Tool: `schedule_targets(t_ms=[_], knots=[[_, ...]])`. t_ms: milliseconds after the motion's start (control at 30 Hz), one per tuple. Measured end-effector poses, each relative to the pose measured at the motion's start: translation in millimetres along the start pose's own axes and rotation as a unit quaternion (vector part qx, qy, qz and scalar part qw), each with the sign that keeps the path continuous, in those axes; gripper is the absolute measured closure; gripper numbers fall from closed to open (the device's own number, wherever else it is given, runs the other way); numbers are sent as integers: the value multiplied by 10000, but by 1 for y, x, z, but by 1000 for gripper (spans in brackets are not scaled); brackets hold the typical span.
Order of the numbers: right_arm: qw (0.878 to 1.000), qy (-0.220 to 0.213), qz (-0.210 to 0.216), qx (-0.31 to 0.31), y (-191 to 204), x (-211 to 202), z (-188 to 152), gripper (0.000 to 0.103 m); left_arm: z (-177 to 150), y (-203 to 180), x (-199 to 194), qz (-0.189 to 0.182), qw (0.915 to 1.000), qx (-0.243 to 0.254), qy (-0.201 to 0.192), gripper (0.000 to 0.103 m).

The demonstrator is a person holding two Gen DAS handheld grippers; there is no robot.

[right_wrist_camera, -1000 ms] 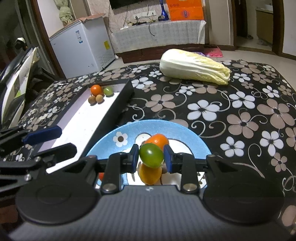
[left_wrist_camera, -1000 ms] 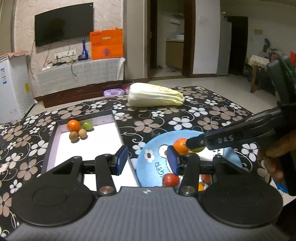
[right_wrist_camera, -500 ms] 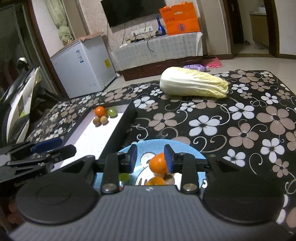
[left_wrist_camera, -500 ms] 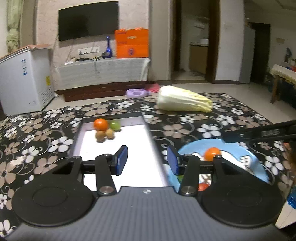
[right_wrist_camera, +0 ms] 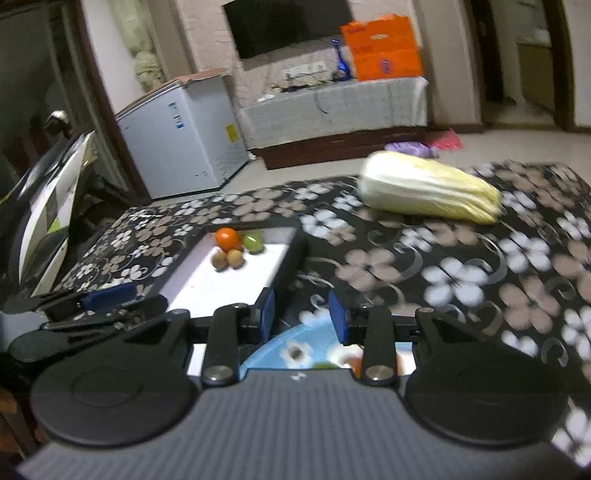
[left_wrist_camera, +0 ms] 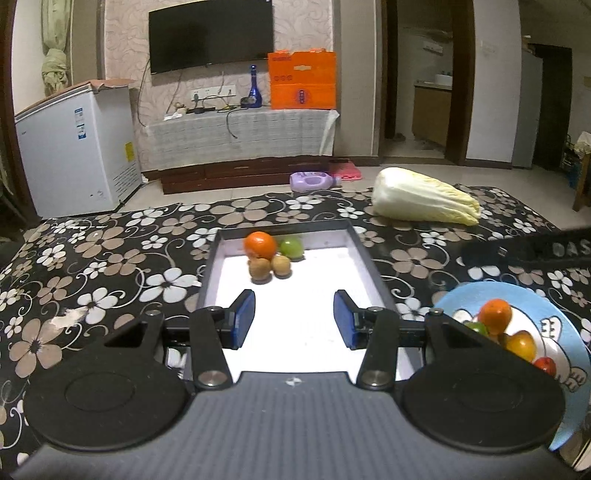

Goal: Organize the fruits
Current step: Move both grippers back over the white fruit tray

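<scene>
Left wrist view: flowered tablecloth (left_wrist_camera: 110, 236), napa cabbage (left_wrist_camera: 424, 199) at far edge, chest freezer (left_wrist_camera: 77, 147) and TV (left_wrist_camera: 210, 33) beyond. White tray (left_wrist_camera: 364, 254) holding an orange (left_wrist_camera: 260, 244), green fruit (left_wrist_camera: 291, 246) and two brown fruits (left_wrist_camera: 267, 266) bunched at its far end. Left gripper (left_wrist_camera: 293, 319) over bare tray floor, jaws spread, holding nothing. Blue plate (left_wrist_camera: 569, 332) of fruit at right, partly cut off. Right wrist view blurred: right gripper (right_wrist_camera: 301, 314) above plate rim, jaws apart, empty; plate's fruit mostly hidden.
</scene>
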State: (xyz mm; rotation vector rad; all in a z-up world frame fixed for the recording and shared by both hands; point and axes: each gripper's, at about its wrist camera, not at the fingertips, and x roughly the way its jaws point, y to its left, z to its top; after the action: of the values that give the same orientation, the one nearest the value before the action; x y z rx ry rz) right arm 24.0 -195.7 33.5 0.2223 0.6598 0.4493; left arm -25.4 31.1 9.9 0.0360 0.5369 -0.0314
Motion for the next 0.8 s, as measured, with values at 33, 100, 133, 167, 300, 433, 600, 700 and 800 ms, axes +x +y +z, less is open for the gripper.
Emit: schedule_targets(t_ms=[33,100,133,167,300,433,600,700,800], knots=[[9999,-13,54,-90,7,6,5,66,0,2,1,10,10000,-11,-3,50],[9995,-20,180,-262,22,19,13,66,1,7,5,35,10000,1,-4,50],[9992,-4,217,-342,30,27,18,66,2,8,7,39,10000,21,-3,50],[9988,40,261,-415,37,36,22,66,2,9,9,40,10000,45,2,50],[9964,343,329,-698,61,80,36,66,3,13,25,64,9998,200,54,50],[9914,735,226,-1062,78,122,40,68,6,22,33,-13,9998,47,188,50],[9844,1108,40,-1362,85,166,38,68,6,30,37,-81,9997,-82,221,50],[9793,1294,-13,-1555,89,184,35,69,5,36,42,-67,9995,-154,283,50],[9762,1353,-54,-1693,92,194,33,69,4,40,46,-41,9993,-197,316,50]])
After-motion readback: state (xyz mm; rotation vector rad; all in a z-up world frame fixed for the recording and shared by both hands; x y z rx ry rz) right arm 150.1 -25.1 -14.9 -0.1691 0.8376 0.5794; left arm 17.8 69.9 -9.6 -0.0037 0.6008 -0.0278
